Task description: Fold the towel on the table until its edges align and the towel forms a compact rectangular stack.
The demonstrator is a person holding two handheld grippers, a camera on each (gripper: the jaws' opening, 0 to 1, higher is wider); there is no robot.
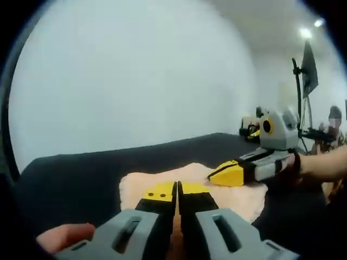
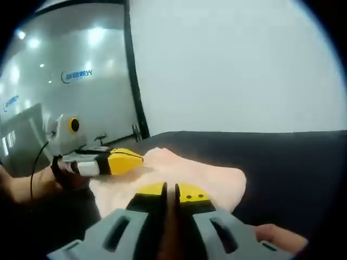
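Observation:
A pale pink fluffy towel (image 1: 227, 197) lies rumpled on the dark table (image 1: 81, 173). In the left gripper view my left gripper (image 1: 177, 192) rises from the bottom with its yellow-tipped jaws pressed together, a thin strip of towel caught between them. My right gripper (image 1: 233, 173) comes in from the right and rests its yellow tips on the towel's far edge. In the right gripper view the towel (image 2: 217, 181) spreads ahead, and my right gripper (image 2: 171, 192) is shut with pink cloth showing between its jaws. The left gripper (image 2: 123, 161) lies at the towel's left side.
The dark table (image 2: 293, 162) stretches on past the towel. A tall stand (image 1: 299, 86) and a person stand far right behind the table. A glass wall with a logo (image 2: 76, 76) lies to the left. Fingers (image 1: 65, 235) hold the handle.

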